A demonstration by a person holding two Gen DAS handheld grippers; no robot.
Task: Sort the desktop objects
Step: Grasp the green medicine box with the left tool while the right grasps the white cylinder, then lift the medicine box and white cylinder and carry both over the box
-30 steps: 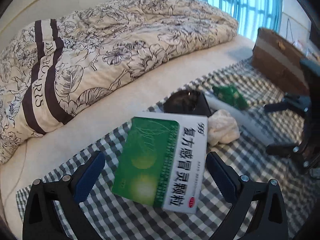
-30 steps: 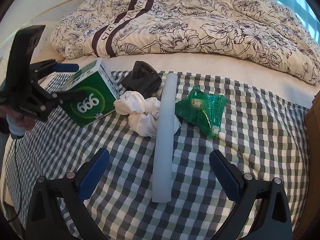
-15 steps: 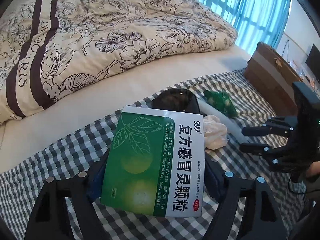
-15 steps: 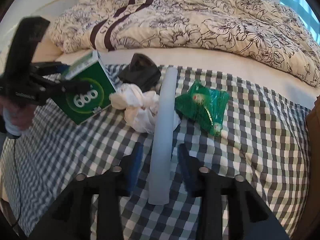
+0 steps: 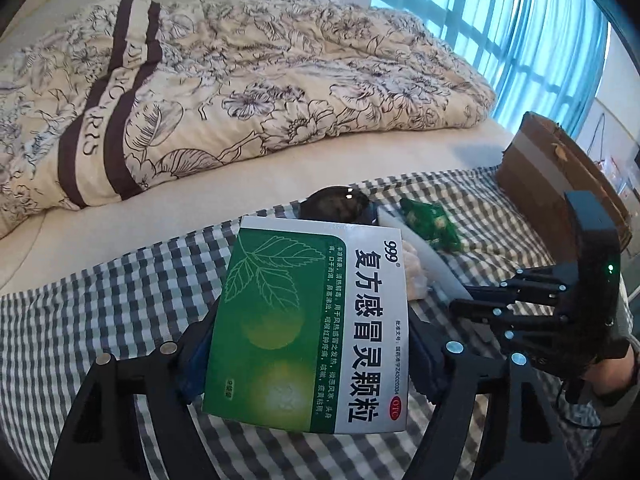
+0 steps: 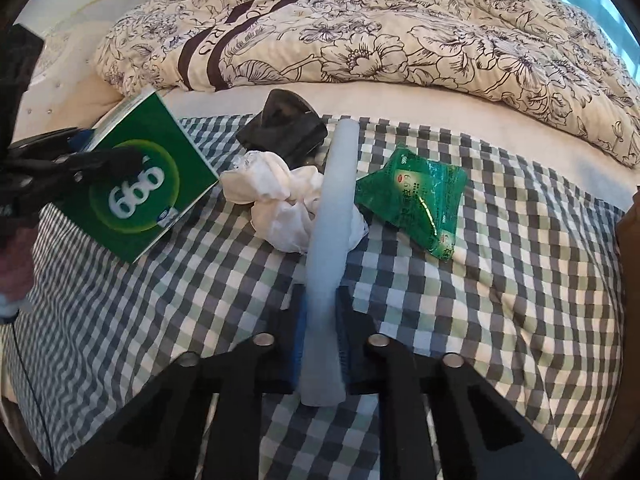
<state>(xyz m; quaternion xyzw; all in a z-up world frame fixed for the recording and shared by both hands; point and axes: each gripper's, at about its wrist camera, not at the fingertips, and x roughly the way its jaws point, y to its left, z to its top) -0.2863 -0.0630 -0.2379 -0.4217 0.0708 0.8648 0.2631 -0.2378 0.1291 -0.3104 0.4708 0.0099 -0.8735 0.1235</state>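
Observation:
My left gripper [image 5: 310, 344] is shut on a green and white medicine box [image 5: 316, 324], held tilted above the checked cloth [image 5: 120, 312]; the same box [image 6: 140, 184] shows at the left of the right wrist view. My right gripper [image 6: 322, 332] is shut on the near end of a long pale blue tube [image 6: 330, 240] that lies along the cloth. Beside the tube are a crumpled white tissue [image 6: 276, 196], a green foil sachet [image 6: 416, 200] and a black case [image 6: 284, 128]. The right gripper [image 5: 460, 306] also appears in the left wrist view.
A floral quilt [image 6: 360, 28] lies across the bed behind the cloth. A brown cardboard box [image 5: 560, 172] stands at the right edge of the cloth. A window with blue curtains [image 5: 520, 28] is beyond it. A hand [image 5: 612, 372] holds the right gripper.
Both grippers have gone from open to shut: the left closed on the medicine box and lifted it, the right closed on the pale blue tube's near end.

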